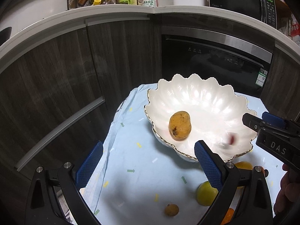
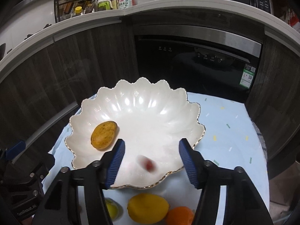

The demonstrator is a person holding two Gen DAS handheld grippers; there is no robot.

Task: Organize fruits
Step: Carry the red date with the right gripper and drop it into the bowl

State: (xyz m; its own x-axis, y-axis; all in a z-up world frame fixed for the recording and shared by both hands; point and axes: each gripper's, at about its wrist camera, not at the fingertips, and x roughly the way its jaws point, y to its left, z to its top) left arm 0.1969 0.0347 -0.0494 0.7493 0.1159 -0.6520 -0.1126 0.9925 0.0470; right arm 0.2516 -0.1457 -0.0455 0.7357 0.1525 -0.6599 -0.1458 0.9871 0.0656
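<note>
Bowl (image 2: 135, 112) holds mango (image 2: 104, 135) at nine o'clock; blurred red fruit (image 2: 147, 164) tumbles beneath parted right gripper (image 2: 151, 161), may bounce out. Left gripper (image 1: 148, 166) spread, empty.

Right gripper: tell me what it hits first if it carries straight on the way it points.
Probably the small blurred red fruit lying in the white scalloped bowl, between the open jaws of the right gripper; depth is unclear, so it may meet the bowl's floor.

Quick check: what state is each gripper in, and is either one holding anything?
Left gripper: open, holding nothing.
Right gripper: open, empty; a small red fruit, blurred, lies in the bowl below the gap.
</note>
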